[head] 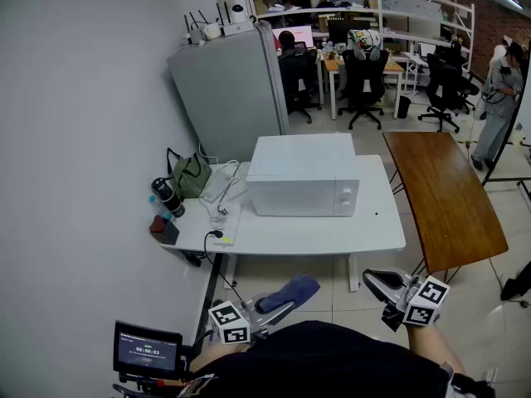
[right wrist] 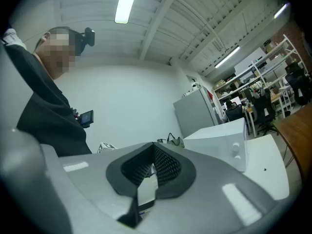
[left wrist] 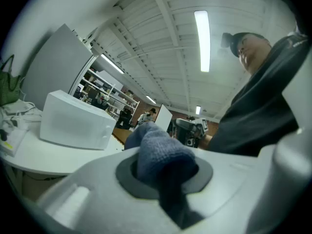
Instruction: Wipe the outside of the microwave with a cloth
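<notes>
The white microwave (head: 303, 177) stands shut on the white table (head: 332, 235), ahead of me and well out of reach of both grippers. It also shows in the left gripper view as the microwave (left wrist: 73, 121) and in the right gripper view as the microwave (right wrist: 224, 141). My left gripper (head: 286, 303) is low at my waist, shut on a blue cloth (head: 290, 291); the bunched cloth (left wrist: 158, 152) sticks out past the left gripper (left wrist: 163, 177). My right gripper (head: 373, 280) hangs at my right with its jaws together and nothing between them; its black ribbed pads (right wrist: 165, 167) meet.
A green bag (head: 191, 175), cables, a bottle and small items crowd the table's left end. A grey cabinet (head: 228, 89) stands behind it, a wooden table (head: 444, 193) to the right. A small screen (head: 148, 351) sits by my left. Office chairs and a person (head: 500, 98) are farther back.
</notes>
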`<state>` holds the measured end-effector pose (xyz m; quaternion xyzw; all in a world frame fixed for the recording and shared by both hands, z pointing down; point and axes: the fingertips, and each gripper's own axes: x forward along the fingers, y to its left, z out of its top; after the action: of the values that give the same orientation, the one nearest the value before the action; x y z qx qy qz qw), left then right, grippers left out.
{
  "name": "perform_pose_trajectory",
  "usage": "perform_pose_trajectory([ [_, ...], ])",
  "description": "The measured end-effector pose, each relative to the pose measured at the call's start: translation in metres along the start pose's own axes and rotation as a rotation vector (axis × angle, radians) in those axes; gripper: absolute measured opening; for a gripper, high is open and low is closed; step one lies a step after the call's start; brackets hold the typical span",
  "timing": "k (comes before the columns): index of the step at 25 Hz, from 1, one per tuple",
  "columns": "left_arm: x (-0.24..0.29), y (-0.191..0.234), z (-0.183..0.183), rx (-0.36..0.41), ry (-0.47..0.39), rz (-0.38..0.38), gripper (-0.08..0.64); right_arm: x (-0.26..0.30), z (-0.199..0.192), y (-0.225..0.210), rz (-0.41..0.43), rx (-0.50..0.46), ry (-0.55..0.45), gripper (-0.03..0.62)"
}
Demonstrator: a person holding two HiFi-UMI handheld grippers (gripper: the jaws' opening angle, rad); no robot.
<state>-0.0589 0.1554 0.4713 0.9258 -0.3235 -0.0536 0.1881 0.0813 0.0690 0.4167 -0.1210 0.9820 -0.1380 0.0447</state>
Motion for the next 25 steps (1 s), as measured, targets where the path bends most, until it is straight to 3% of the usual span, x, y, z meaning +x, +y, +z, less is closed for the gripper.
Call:
perform_pose_trajectory([
  [7, -0.077, 0.109, 0.049, 0.044, -0.055, -0.043, 0.055, 0.132, 0.017, -0.007, -0.034, -0.039, -0.016, 0.005],
  [13, -0.116, 0.186, 0.098, 0.049, -0.043, -0.13, 0.055, 0.217, 0.027, -0.013, -0.106, -0.056, -0.018, 0.005],
  [20, -0.065, 0.239, 0.148, 0.134, -0.014, -0.245, 0.055, 0.21, 0.033, -0.057, -0.224, -0.055, -0.003, 0.005],
  [25, 0.03, 0.281, 0.193, 0.269, 0.051, -0.237, 0.055, 0.18, 0.056, -0.134, -0.24, -0.082, -0.049, 0.005],
])
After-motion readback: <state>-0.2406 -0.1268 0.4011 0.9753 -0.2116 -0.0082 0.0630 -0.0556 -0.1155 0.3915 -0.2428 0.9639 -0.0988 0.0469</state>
